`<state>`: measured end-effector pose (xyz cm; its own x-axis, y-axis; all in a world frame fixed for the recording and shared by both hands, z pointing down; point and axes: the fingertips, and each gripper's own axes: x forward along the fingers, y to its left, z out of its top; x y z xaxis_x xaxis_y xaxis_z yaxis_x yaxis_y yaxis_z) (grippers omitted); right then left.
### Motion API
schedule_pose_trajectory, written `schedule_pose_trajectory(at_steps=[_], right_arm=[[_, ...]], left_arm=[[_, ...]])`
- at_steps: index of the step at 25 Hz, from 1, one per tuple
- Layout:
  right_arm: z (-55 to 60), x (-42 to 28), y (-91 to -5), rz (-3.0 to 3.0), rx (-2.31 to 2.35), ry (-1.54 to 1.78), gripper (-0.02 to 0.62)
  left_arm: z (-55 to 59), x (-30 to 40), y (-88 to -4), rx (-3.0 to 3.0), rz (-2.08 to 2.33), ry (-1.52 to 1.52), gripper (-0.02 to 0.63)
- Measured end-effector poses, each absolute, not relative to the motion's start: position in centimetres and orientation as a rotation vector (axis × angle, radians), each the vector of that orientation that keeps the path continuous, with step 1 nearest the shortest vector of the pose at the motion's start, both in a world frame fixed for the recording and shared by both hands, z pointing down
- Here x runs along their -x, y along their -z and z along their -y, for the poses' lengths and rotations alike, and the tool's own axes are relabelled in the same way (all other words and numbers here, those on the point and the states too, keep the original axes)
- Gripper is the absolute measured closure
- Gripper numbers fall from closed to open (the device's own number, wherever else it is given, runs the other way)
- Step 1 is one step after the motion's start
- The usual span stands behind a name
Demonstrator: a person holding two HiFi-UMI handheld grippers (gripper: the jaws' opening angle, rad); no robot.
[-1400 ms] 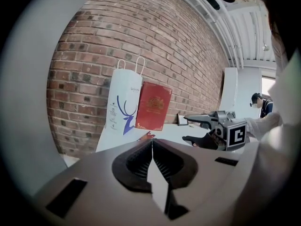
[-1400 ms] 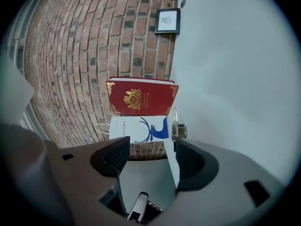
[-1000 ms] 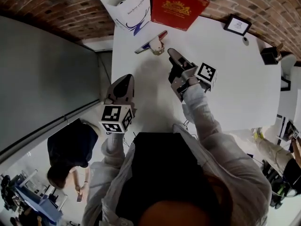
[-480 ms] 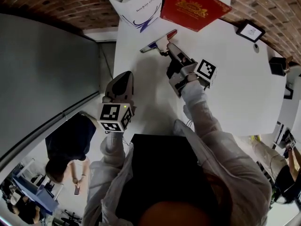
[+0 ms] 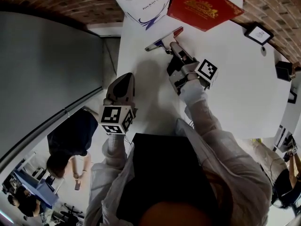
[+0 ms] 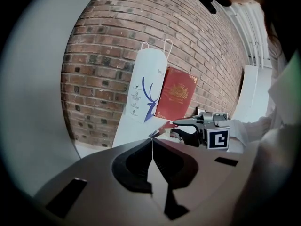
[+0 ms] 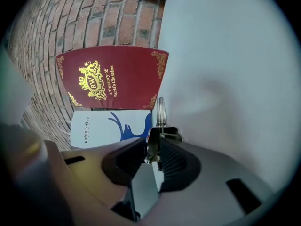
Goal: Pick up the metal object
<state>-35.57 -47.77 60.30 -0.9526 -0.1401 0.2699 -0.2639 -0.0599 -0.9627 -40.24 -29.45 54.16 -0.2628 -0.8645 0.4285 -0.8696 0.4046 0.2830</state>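
The metal object, a small tool with red and blue handle ends, lies at the far side of the white table, in front of the bag and book. My right gripper reaches onto it. In the right gripper view its jaws are closing, and the tool's metal body sits between the pads, touching both near the tips. My left gripper hovers at the table's left edge, well short of the tool. It is shut with nothing in it. It sees the tool ahead.
A white paper coffee bag and a red book lean on the brick wall just behind the tool. A small framed picture and a dark item sit at the right. A person stands on the floor at left.
My right gripper has moved forward up to the tool, and its jaws have come in around it. The left gripper has stayed about where it was.
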Motion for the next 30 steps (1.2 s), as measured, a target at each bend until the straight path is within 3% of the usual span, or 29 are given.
schedule_pose_trajectory(at_steps=[2, 3, 30], right_arm=[[48.0, 35.5, -60.2, 2.086, -0.469, -2.212, 0.547], [48.0, 35.6, -60.1, 2.083, -0.472, -2.229, 0.557], [46.3, 31.2, -54.4, 2.305, -0.429, -2.15, 0.583]], left_arm=[[29.3, 40.3, -54.2, -1.467, 2.146, -0.013, 0.588], [29.3, 40.3, -54.2, -1.466, 2.146, -0.012, 0.587], [27.6, 37.9, -50.7, -1.609, 2.134, 0.009, 0.588]])
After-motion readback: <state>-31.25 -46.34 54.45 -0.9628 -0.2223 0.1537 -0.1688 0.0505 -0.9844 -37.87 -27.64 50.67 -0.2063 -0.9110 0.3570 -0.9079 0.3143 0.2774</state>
